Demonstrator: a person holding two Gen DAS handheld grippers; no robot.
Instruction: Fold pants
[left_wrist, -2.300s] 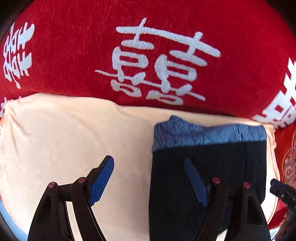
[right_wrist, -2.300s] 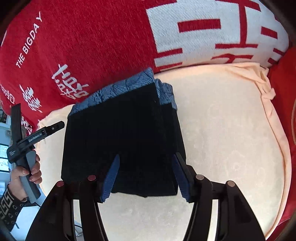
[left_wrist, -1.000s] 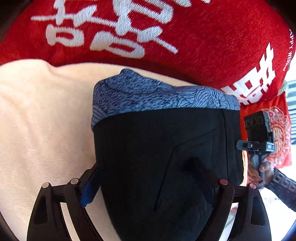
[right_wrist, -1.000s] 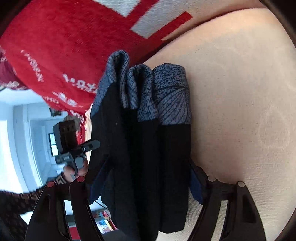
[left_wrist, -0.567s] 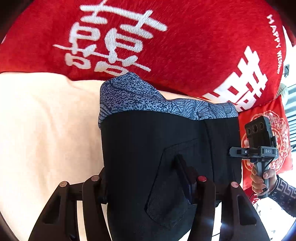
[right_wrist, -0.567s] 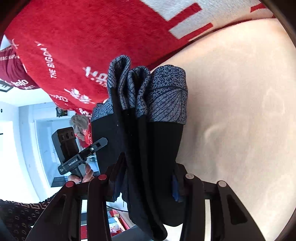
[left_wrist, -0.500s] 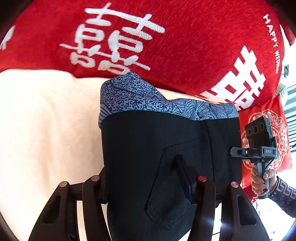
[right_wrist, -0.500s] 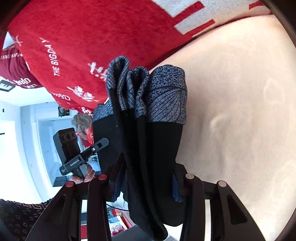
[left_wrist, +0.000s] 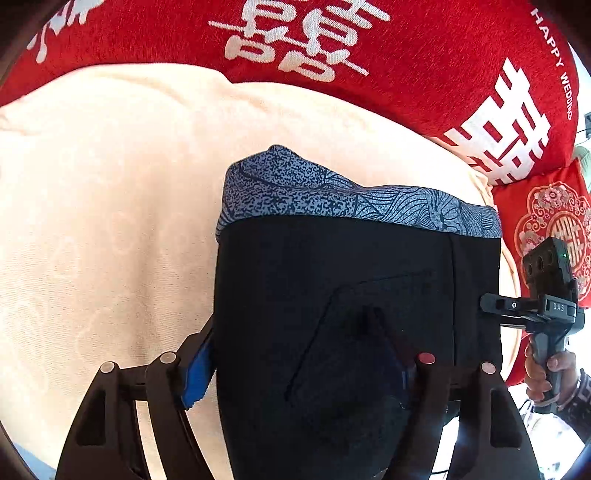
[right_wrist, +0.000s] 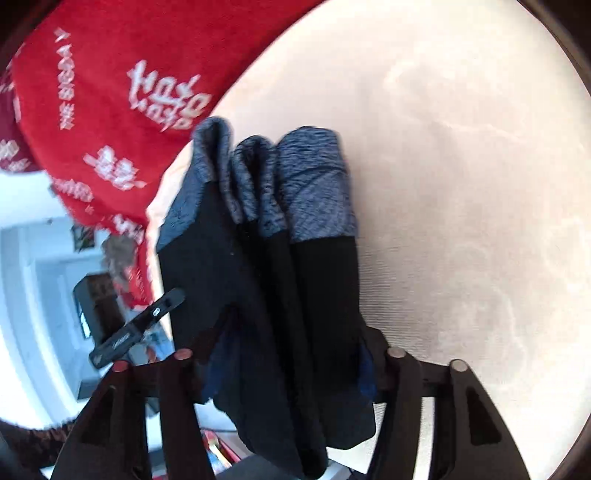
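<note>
The folded black pants (left_wrist: 332, 295) with a blue patterned waistband lie over the cream seat cushion (left_wrist: 110, 203). My left gripper (left_wrist: 295, 354) is shut on the near edge of the pants, one finger on each side of the fold. In the right wrist view the pants (right_wrist: 280, 280) hang as several stacked layers, lifted off the cushion (right_wrist: 461, 184). My right gripper (right_wrist: 291, 350) is shut on this bundle. The right gripper also shows at the right edge of the left wrist view (left_wrist: 543, 306).
A red cushion with white characters (left_wrist: 332, 44) stands behind the seat. A smaller red patterned cushion (left_wrist: 554, 221) is at the right. In the right wrist view the red cushion (right_wrist: 110, 92) and a bright room (right_wrist: 37, 314) are at the left.
Both grippers closed on the folded pants and lifted them. In the last half second the pants have shifted toward the cushion's middle, and the right view has swung and blurred.
</note>
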